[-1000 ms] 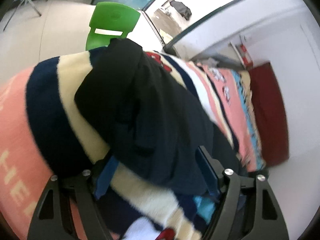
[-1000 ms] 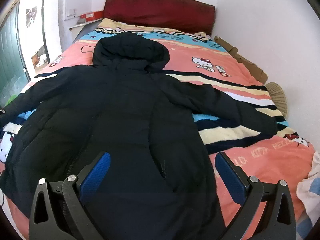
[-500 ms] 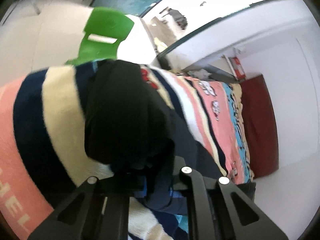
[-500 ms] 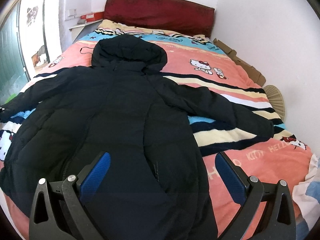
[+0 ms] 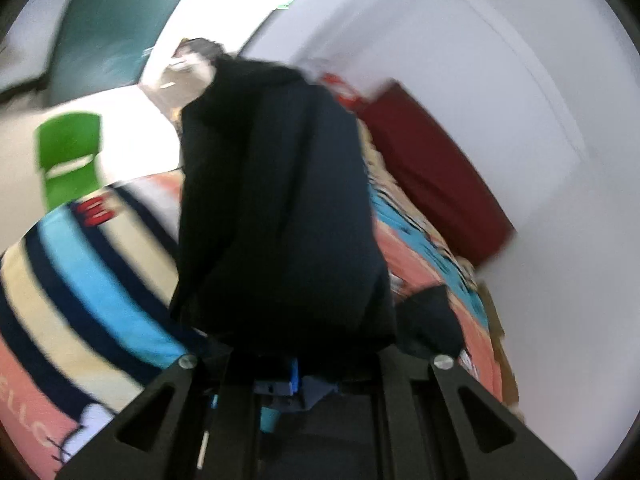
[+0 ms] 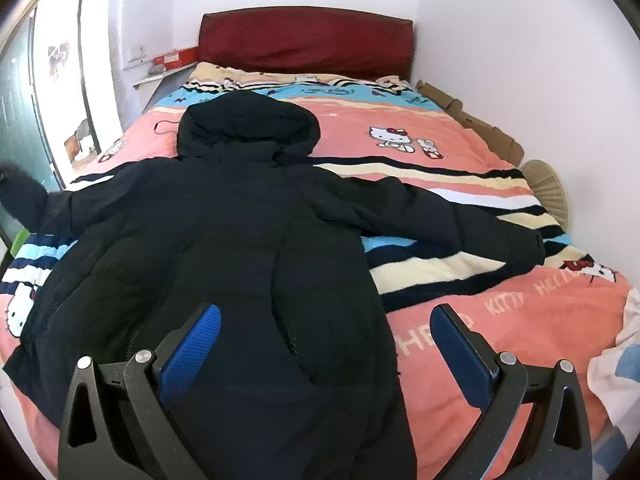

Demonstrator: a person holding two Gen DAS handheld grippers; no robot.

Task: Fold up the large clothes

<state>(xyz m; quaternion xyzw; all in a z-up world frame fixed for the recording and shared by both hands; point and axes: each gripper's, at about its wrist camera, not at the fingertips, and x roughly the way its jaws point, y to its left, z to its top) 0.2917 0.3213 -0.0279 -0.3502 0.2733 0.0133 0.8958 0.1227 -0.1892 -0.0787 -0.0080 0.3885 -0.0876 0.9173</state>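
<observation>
White walls are enclosing a bed [image 6: 460, 152] that is wearing a striped Hello Kitty blanket [image 6: 440, 264] and backing onto a dark red headboard [image 6: 306, 42]. Lying spread across the blanket is a black hooded coat [image 6: 240, 248], its hood [image 6: 248, 128] pointing toward the headboard and its right sleeve [image 6: 440, 216] stretching out over the stripes. The right gripper [image 6: 326, 344] is hovering over the coat's lower hem with its blue-padded fingers [image 6: 192, 344] standing wide apart, touching nothing. In the blurred left wrist view, the left gripper [image 5: 294, 364] is pinching closed on the coat's left sleeve [image 5: 276, 208], which is rising from between the fingers above the blanket. A green chair [image 5: 68, 156] is standing beyond the bed's edge, and a woven fan [image 6: 546, 188] is leaning by the far wall.
</observation>
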